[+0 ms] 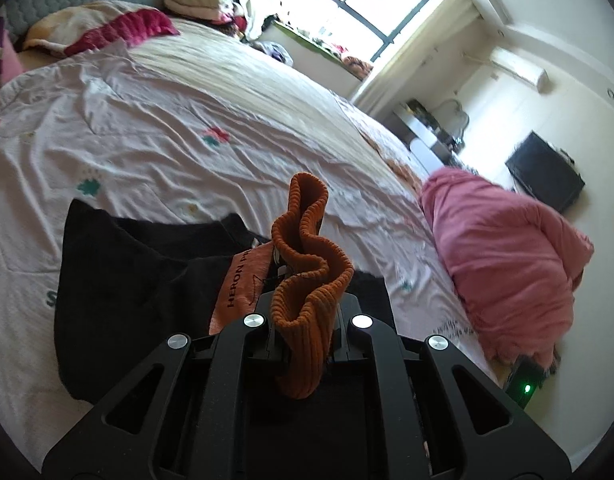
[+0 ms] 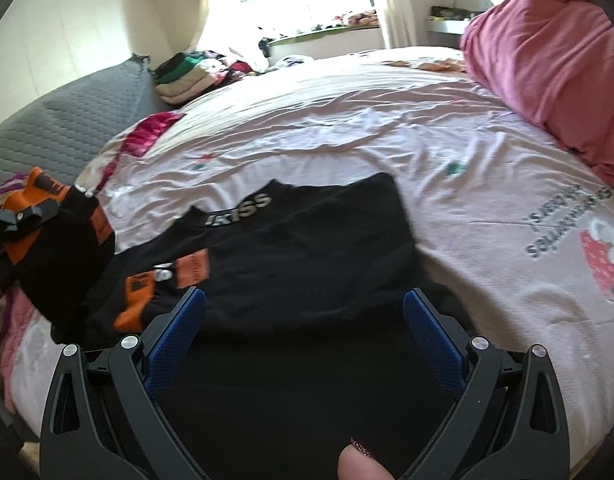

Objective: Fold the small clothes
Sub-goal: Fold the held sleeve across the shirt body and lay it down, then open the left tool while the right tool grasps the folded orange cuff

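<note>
A black top (image 2: pixel 307 248) with a white-lettered collar and orange patches lies spread on the bed sheet (image 2: pixel 347 140). My right gripper (image 2: pixel 305 296) hovers over its near edge, open, with the blue pads (image 2: pixel 179 340) wide apart and nothing pinched between them. My left gripper (image 1: pixel 307 316) is shut on the orange ribbed cuff (image 1: pixel 311 264) of the top, which bunches up above the jaws. The rest of the black top (image 1: pixel 139 280) trails below it, showing an orange label (image 1: pixel 243 276). In the right wrist view the left gripper (image 2: pixel 23 212) appears at the far left, lifting a black sleeve.
A rolled pink blanket (image 1: pixel 507 260) (image 2: pixel 547 60) lies at one bed edge. Folded clothes (image 2: pixel 183 76) are stacked by the grey quilted headboard (image 2: pixel 67 120). A magenta-trimmed pillow (image 1: pixel 107 32) sits near the head. A fingertip (image 2: pixel 359 464) shows at the bottom.
</note>
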The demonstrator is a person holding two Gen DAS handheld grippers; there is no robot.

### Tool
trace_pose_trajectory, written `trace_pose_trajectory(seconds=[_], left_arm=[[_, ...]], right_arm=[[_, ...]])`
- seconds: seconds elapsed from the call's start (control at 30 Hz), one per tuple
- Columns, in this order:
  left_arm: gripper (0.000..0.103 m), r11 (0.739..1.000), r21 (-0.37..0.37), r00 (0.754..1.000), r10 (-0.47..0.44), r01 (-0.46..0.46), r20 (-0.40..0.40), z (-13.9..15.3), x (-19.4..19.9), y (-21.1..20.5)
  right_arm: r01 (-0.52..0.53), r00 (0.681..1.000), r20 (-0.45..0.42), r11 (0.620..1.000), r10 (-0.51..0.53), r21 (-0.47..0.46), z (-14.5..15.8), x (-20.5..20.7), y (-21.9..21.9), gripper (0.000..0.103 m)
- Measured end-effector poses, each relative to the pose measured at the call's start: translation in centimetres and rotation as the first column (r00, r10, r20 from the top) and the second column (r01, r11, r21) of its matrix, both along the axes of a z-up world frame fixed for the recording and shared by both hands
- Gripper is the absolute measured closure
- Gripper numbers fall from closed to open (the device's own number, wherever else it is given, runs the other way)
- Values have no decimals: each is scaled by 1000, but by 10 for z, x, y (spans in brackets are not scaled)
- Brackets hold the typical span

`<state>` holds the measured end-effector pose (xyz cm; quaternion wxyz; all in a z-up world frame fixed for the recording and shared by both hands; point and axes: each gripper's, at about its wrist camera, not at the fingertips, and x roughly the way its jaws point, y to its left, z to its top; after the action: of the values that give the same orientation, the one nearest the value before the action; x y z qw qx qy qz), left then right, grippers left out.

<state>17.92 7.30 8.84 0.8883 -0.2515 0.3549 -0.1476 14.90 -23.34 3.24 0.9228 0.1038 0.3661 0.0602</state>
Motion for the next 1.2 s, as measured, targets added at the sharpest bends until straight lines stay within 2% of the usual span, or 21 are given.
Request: trace_pose_trajectory(seconds=[0.2,0.53,0.63,0.73,0.8,0.87,1.0,1.13,1.17,1.2], left_arm=[[98,996,27,995,-83,84,-46,-16,2,-27],[95,980,49,974,-184,192,-130,-46,8,-57],[77,976,40,967,-207,215,-145,-50,8,-61],[74,972,52,966,-219,228,-140,-49,7,-64],[67,971,44,964,-226,234,-140,-49,8,-63],[55,970,35,963,-233,240,-134,-47,7,-61],[47,977,52,973,-201,208,-115,-41,8,-55],[36,983,116,984,-132,146,-116,-38,11,-44],[28,983,127,986,-116,131,-121,-37,12,-41],[24,984,138,987,-97,114,-126,-38,13,-36]], right_arm=[[51,999,-10,999,-51,8,-5,-3,-17,5],[108,993,-47,993,-107,35,-18,-7,-37,5],[115,992,-52,993,-113,35,-21,-8,-41,5],[118,992,-56,992,-116,39,-22,-8,-43,5],[115,992,-57,992,-112,44,-23,-7,-43,5],[107,993,-59,993,-103,52,-23,-8,-42,5],[62,996,-73,995,-56,77,-26,-8,-33,5],[-10,994,-106,995,21,104,-33,-7,-13,5],[-27,993,-112,994,39,102,-35,-7,-7,5],[-49,991,-118,994,61,96,-37,-6,1,5]])
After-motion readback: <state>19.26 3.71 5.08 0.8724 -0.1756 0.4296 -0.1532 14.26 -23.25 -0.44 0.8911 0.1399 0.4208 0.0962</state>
